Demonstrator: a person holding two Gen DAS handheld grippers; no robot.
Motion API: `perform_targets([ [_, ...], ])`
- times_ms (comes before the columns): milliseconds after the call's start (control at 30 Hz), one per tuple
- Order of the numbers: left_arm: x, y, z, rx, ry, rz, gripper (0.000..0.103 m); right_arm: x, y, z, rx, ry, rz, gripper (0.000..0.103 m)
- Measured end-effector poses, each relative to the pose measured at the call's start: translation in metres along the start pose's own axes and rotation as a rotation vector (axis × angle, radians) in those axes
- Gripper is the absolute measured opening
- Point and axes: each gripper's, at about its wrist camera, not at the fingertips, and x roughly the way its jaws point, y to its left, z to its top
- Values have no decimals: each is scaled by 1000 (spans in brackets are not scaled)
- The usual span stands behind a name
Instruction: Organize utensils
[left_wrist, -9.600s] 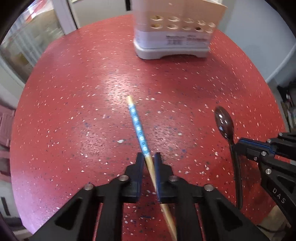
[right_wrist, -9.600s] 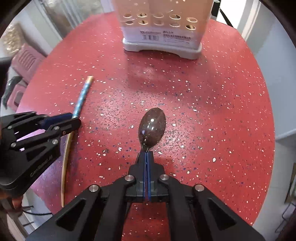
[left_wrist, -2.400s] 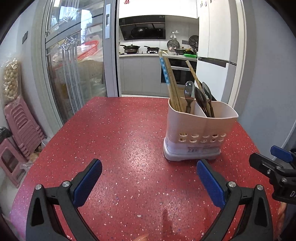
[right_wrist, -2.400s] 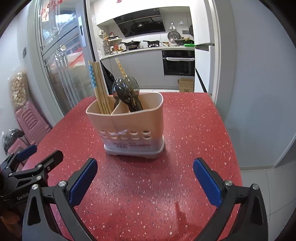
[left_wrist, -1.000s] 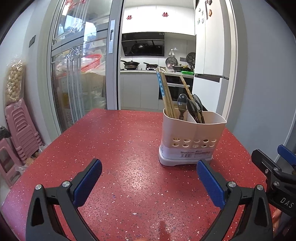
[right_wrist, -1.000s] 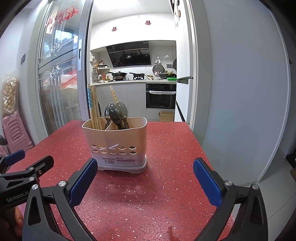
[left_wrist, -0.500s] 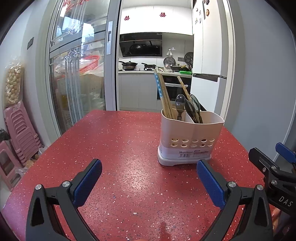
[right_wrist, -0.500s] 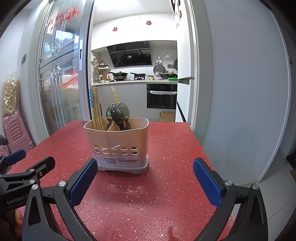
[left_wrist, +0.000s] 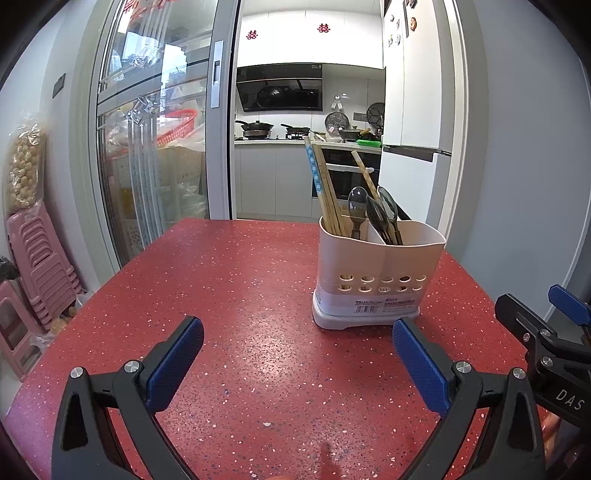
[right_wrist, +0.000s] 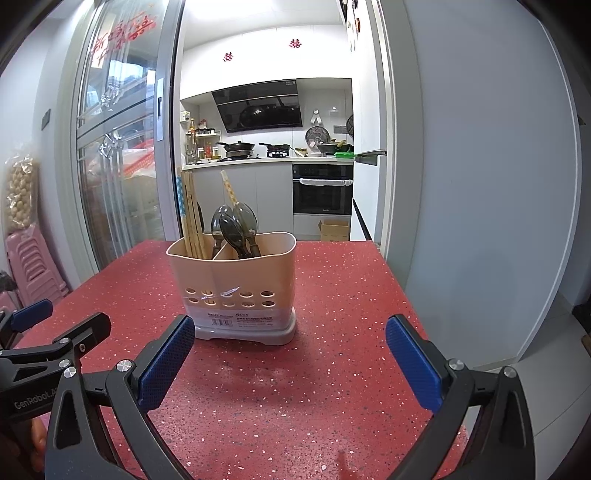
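Left tool fills the bottom of its own frame, its blue-padded fingers spread wide with nothing between them, low over the red speckled counter. In the right wrist view it shows at the lower left edge, also gaping.

Right tool sits the same way at the bottom of its frame: released, fingers far apart, empty. It also shows at the right edge of the left wrist view.

A beige caddy stands upright on the counter, right of centre in the left view and centre-left in the right view, ahead of both tools and apart from them. A divider splits it into two compartments. Chopsticks, one with a blue patterned band, stand leaning in the left compartment; in the right view they rise at the caddy's left. Dark spoons stand bowl-up around the divider, seen in the left view at the frame's centre right; one lighter stick leans behind them. Which compartment each spoon is in cannot be told.

A kitchen with an oven shows in the upper centre, behind the counter.
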Motion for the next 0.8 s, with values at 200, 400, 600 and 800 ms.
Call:
perform_targets([
  [200, 0, 1, 0, 3, 0, 3, 103, 0, 0, 0, 3, 3, -4, 103],
  [400, 1, 1, 1, 0, 1, 4, 103, 0, 0, -1, 1, 1, -3, 103],
  [600, 0, 1, 1, -1, 2, 5, 103, 0, -1, -1, 5, 3, -5, 103],
  [800, 1, 1, 2, 1, 3, 6, 103, 0, -1, -1, 6, 3, -5, 103],
])
